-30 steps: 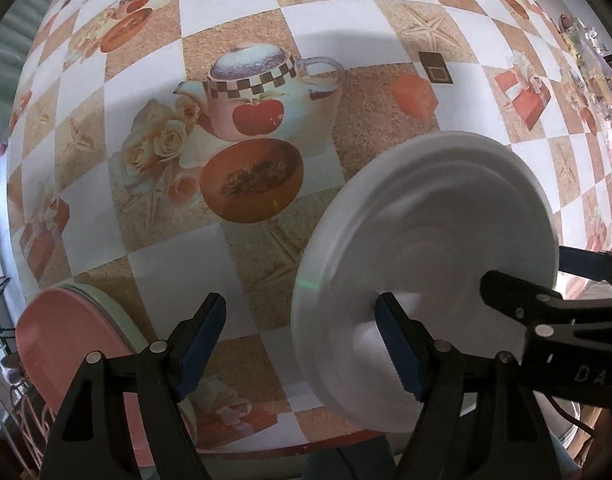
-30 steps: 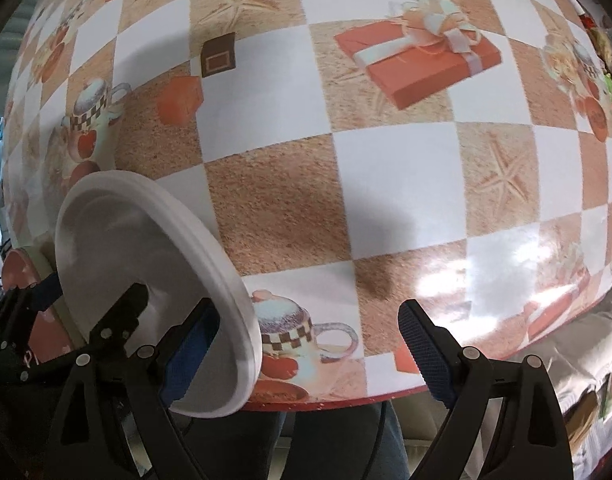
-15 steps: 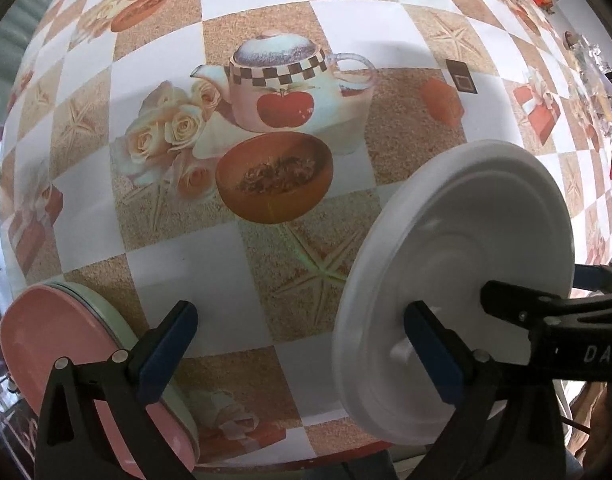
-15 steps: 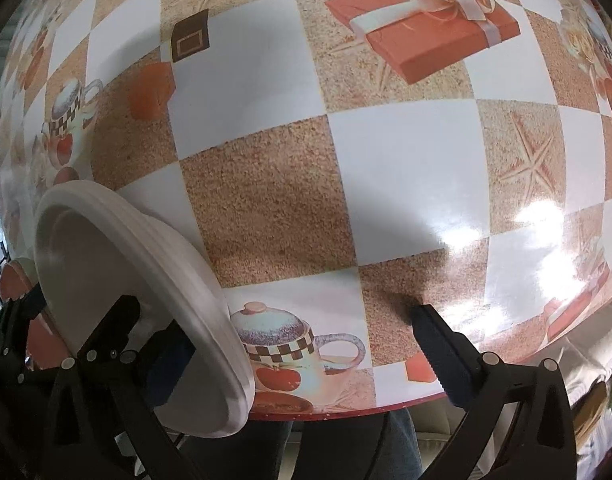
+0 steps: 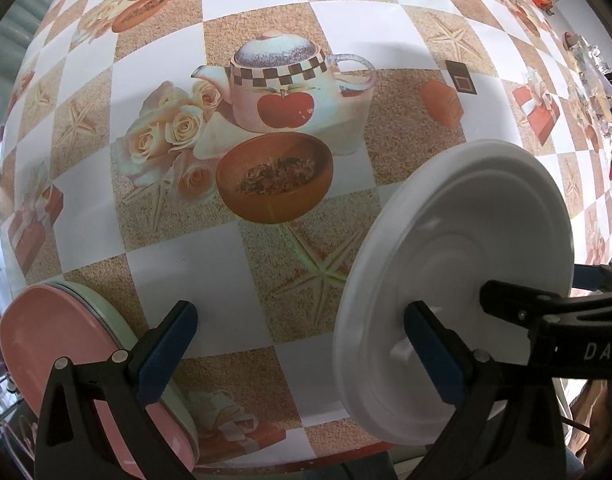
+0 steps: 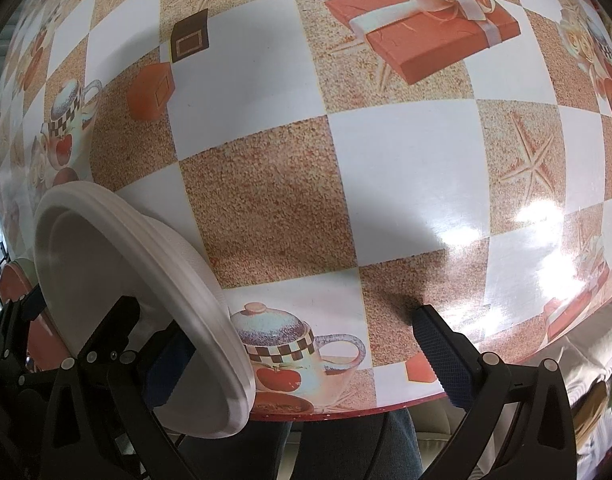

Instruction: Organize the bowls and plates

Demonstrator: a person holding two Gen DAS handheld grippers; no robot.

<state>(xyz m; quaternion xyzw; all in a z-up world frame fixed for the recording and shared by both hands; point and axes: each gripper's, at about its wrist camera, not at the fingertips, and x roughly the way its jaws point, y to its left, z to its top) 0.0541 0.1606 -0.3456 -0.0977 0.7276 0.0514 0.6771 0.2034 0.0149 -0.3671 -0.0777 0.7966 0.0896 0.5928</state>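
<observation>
A white plate (image 5: 458, 280) lies on the checked tablecloth (image 5: 266, 20) near the table's front edge. My left gripper (image 5: 300, 314) points down at the cloth and is open wide; its right finger (image 5: 434, 356) hangs over the plate's left part without pressing on it. My right gripper (image 6: 298, 328) is open wide too. Its left finger (image 6: 166, 368) stands over the white plate (image 6: 118, 280), and its right finger is over bare cloth. One right finger (image 5: 546, 320) shows across the plate in the left wrist view. Neither gripper holds anything.
A pink plate (image 5: 54, 360) rests on a pale green plate (image 5: 174, 412) at the front left corner. The table's front edge (image 6: 346, 410) runs just below both grippers, with a person's legs (image 6: 346, 448) beyond it. Teapots, roses and gift boxes are only prints.
Both grippers' jaws have spread wider. The left gripper slid a little to the left, so the white plate now sits further right in its view. The right gripper stayed put.
</observation>
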